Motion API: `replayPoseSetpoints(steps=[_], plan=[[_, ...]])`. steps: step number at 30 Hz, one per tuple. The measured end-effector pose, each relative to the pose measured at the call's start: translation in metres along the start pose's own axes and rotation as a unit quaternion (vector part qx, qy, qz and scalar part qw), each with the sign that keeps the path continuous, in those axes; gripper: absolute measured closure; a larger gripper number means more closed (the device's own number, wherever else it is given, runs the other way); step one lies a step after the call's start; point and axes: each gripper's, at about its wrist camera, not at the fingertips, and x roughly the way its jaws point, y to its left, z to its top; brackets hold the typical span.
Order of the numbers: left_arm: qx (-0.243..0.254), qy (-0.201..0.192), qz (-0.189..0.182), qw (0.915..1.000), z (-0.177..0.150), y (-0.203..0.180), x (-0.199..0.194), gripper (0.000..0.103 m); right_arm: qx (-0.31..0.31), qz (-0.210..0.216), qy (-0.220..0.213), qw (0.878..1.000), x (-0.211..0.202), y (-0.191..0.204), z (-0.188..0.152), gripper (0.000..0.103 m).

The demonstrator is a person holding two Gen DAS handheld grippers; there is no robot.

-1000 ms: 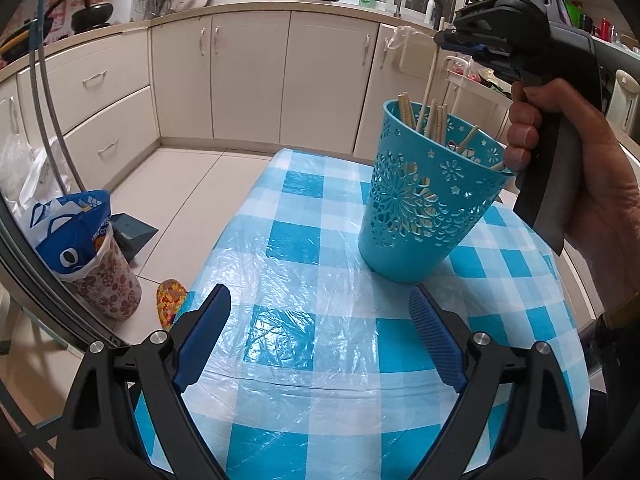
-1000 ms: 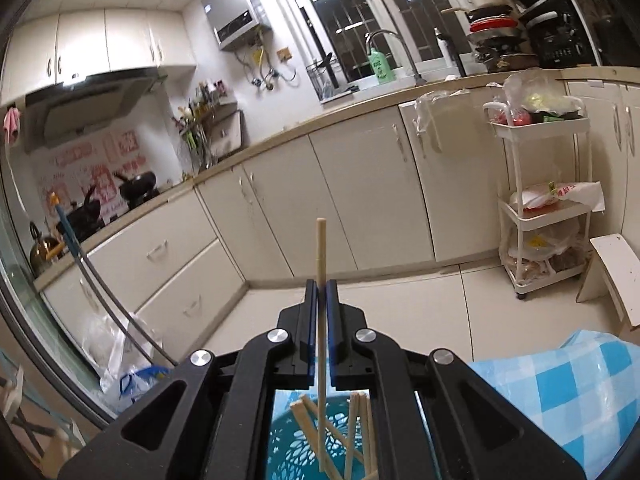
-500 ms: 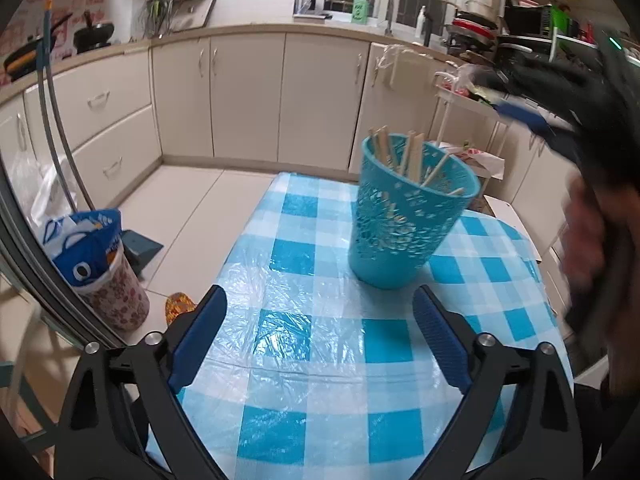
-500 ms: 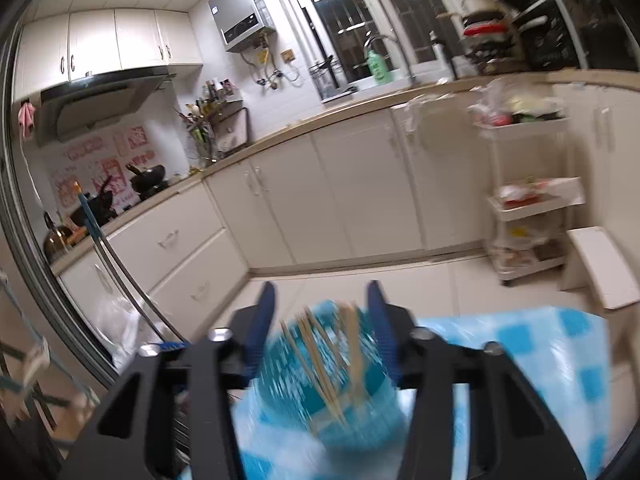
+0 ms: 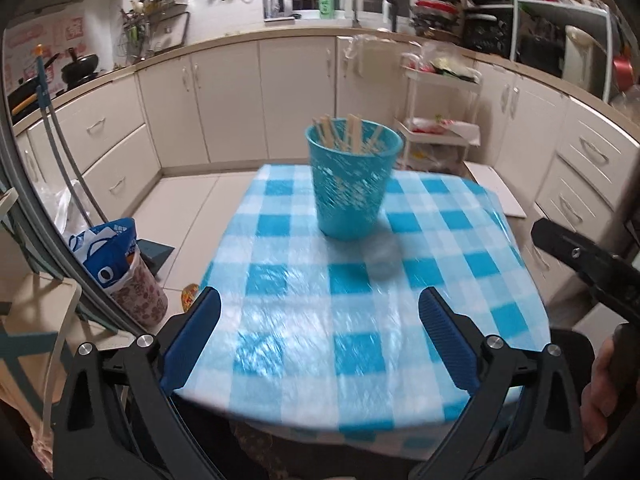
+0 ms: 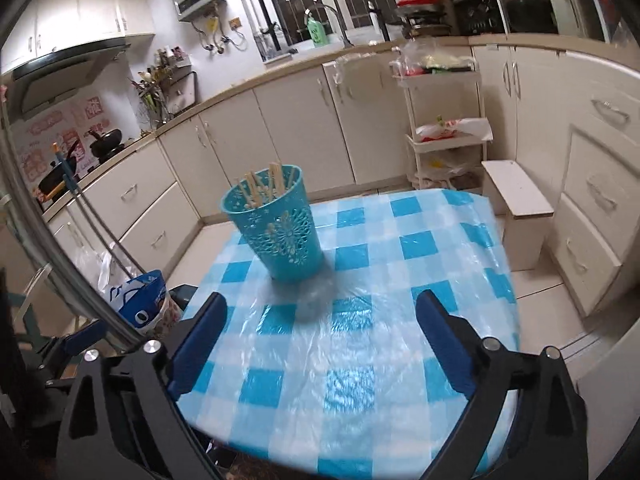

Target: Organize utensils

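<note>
A turquoise cut-out plastic holder [image 5: 350,184] [image 6: 277,232] stands upright on the far part of a blue-and-white checked table [image 5: 360,320] [image 6: 360,340]. Several wooden chopsticks [image 5: 352,132] [image 6: 264,186] stick out of its top. My left gripper [image 5: 320,324] hangs over the near edge of the table, well short of the holder, its jaws still opening with nothing between them. My right gripper [image 6: 322,328] is likewise back from the holder, its jaws opening and empty. The right gripper's black body shows at the right edge of the left wrist view, held by a hand [image 5: 604,384].
Cream kitchen cabinets [image 5: 296,92] run behind the table. A white wire trolley [image 6: 444,120] and a small white stool [image 6: 520,208] stand at the right. A blue bag in a patterned bin [image 5: 128,268] sits on the floor at the left.
My right gripper let go of a chopstick over the holder, opened wide and drew back. The left gripper also pulled back and rose, so the holder looks farther off.
</note>
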Motion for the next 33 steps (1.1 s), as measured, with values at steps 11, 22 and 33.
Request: replayPoseSetpoints(steps=[11, 22, 33], plan=[[0.023, -0.013, 0.035, 0.999, -0.036, -0.012, -0.068, 0.008, -0.002, 0.011, -0.014, 1.0, -0.082, 0.025, -0.03, 0.007], [-0.006, -0.009, 0.031, 0.9995, -0.071, -0.004, -0.101, 0.008, -0.01, -0.007, 0.0, 1.0, -0.117, 0.041, -0.097, 0.007], [-0.031, -0.039, 0.015, 0.9987, -0.092, 0.001, -0.133, 0.008, -0.002, 0.003, -0.027, 1.0, -0.142, 0.043, -0.108, 0.007]])
